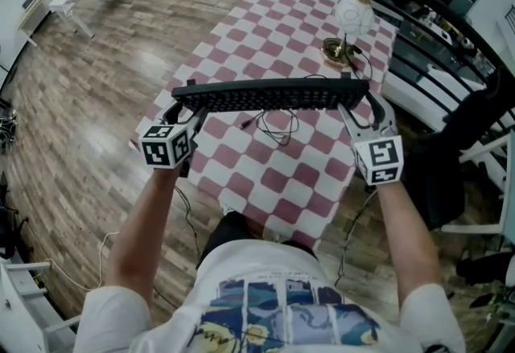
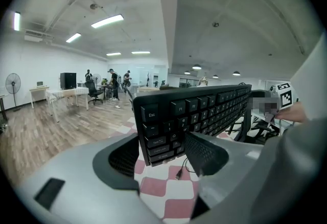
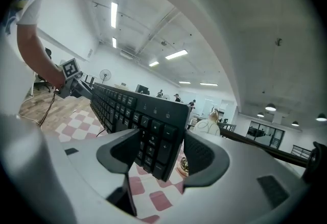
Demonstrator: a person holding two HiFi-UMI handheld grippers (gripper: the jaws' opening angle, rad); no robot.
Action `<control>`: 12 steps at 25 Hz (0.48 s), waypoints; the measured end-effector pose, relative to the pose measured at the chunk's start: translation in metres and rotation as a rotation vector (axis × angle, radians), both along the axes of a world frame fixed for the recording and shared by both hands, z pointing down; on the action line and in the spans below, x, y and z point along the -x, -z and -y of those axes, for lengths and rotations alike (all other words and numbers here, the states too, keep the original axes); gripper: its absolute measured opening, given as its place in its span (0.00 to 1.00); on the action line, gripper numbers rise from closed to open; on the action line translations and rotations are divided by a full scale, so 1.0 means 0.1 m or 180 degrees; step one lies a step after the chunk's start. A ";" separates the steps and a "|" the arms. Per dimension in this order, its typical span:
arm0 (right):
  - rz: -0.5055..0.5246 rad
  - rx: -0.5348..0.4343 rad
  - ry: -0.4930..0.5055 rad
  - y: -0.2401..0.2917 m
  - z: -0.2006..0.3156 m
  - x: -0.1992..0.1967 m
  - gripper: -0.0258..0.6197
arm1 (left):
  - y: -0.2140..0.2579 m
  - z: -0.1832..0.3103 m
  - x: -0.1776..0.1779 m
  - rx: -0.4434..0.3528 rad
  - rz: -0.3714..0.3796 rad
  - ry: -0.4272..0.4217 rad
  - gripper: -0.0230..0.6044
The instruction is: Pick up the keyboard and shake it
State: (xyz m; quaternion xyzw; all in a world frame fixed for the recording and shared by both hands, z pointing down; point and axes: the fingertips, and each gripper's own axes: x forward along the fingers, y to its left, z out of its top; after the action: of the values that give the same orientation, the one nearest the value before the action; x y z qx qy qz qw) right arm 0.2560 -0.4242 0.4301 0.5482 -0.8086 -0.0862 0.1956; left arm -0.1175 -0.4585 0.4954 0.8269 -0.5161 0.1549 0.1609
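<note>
Keyboard: Your black plastic computer keyboard [image 1: 269, 94] is off the table, in the air above it. It runs left to right across your front, one end in each gripper.
Left gripper: Your left gripper [image 1: 183, 112] is clamped on the keyboard's left end. In the left gripper view its jaws [image 2: 163, 154] stand fairly wide, one on each face of the board at the Esc corner [image 2: 194, 116].
Right gripper: Your right gripper [image 1: 362, 114] grips the opposite end. In the right gripper view the number-pad end [image 3: 138, 116] sits between its widely spread jaws [image 3: 158, 154], and both pads lie against it.
Cable: A thin black cable [image 1: 273, 125] drops from the keyboard's middle and loops loosely on the cloth. Its plug end [image 2: 180, 173] shows just below the board in the left gripper view (I cannot tell whether it touches the cloth).
Table: The table covered in a red-and-white checked cloth [image 1: 273, 30] lies directly under the keyboard, with your arms reaching over its near edge.
Lamp: A desk lamp with a brass foot and a white globe shade [image 1: 352, 22] stands near the table's far right edge, well apart from the keyboard (it also shows behind the right jaw [image 3: 207, 126]).
Floor: Grey-brown wood plank floor [image 1: 88, 102] surrounds the table.
</note>
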 end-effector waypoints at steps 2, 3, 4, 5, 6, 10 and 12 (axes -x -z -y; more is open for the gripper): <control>-0.0036 -0.0076 -0.0014 0.10 -0.05 -0.01 0.45 | 0.10 -0.03 0.00 -0.0071 0.0001 0.0005 0.48; -0.0055 -0.0122 -0.0010 0.14 -0.06 -0.01 0.45 | 0.16 -0.04 0.00 -0.0107 0.0007 0.0006 0.48; -0.0073 -0.0179 0.0002 0.20 -0.07 -0.01 0.45 | 0.21 -0.04 -0.01 -0.0146 0.0012 0.0008 0.48; -0.0090 -0.0248 0.0022 0.26 -0.07 -0.01 0.45 | 0.27 -0.04 -0.01 -0.0187 0.0014 0.0010 0.47; -0.0106 -0.0316 0.0035 0.32 -0.07 -0.01 0.45 | 0.32 -0.04 -0.01 -0.0230 0.0014 0.0014 0.47; -0.0130 -0.0447 -0.0016 0.52 -0.10 -0.03 0.42 | 0.55 -0.03 -0.01 -0.0388 0.0007 0.0031 0.48; -0.0145 -0.0545 -0.0019 0.64 -0.12 -0.02 0.42 | 0.67 -0.04 -0.01 -0.0479 0.0018 0.0028 0.48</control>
State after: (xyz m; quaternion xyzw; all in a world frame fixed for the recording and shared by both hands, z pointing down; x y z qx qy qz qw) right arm 0.2582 -0.4122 0.3658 0.5632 -0.7920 -0.1669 0.1666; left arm -0.1168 -0.4544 0.4286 0.8340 -0.5303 0.1172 0.0976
